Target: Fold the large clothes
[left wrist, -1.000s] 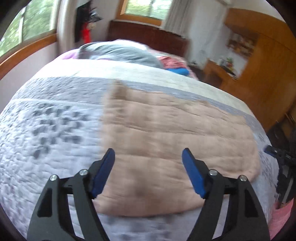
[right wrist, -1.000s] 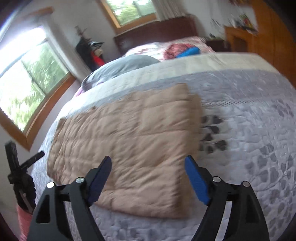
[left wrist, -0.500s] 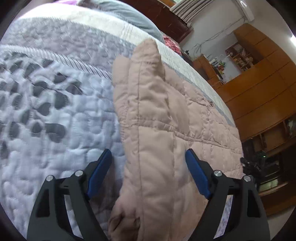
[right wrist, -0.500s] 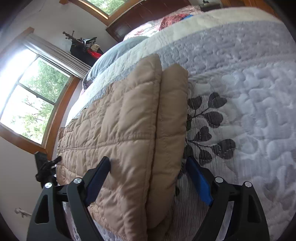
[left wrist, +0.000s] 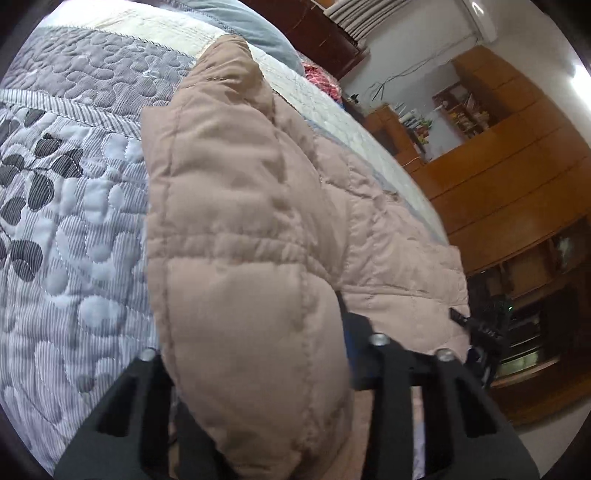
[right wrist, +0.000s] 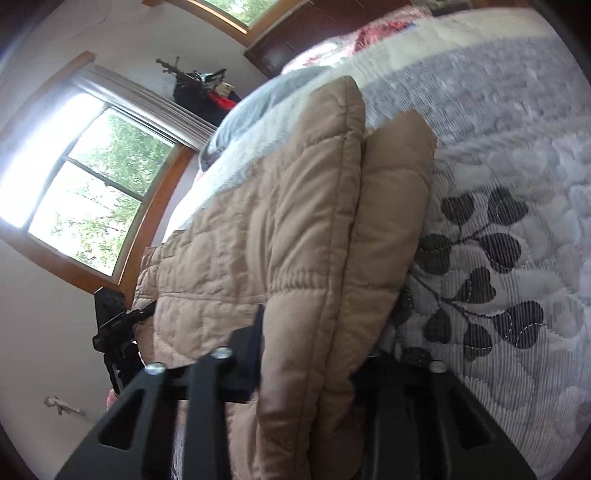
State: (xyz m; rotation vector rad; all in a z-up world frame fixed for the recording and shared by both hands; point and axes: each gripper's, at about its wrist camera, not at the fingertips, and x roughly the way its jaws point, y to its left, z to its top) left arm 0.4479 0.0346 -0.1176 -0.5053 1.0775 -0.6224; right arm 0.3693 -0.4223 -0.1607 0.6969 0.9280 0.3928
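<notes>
A tan quilted puffy garment lies folded on the bed. My left gripper is shut on its thick edge, the padding bulging between the jaws and hiding the blue pads. In the right wrist view the same garment shows as two stacked layers. My right gripper is shut on that double edge at the opposite side. The other gripper shows at the garment's far end.
The bed has a grey and white quilted bedspread with a dark leaf print. Pillows lie at the headboard. Wooden cabinets stand on one side, a window on the other.
Both grippers came down from above the garment to its edges and closed on the padded fabric. The jaws were open half a second ago and now pinch the fold.
</notes>
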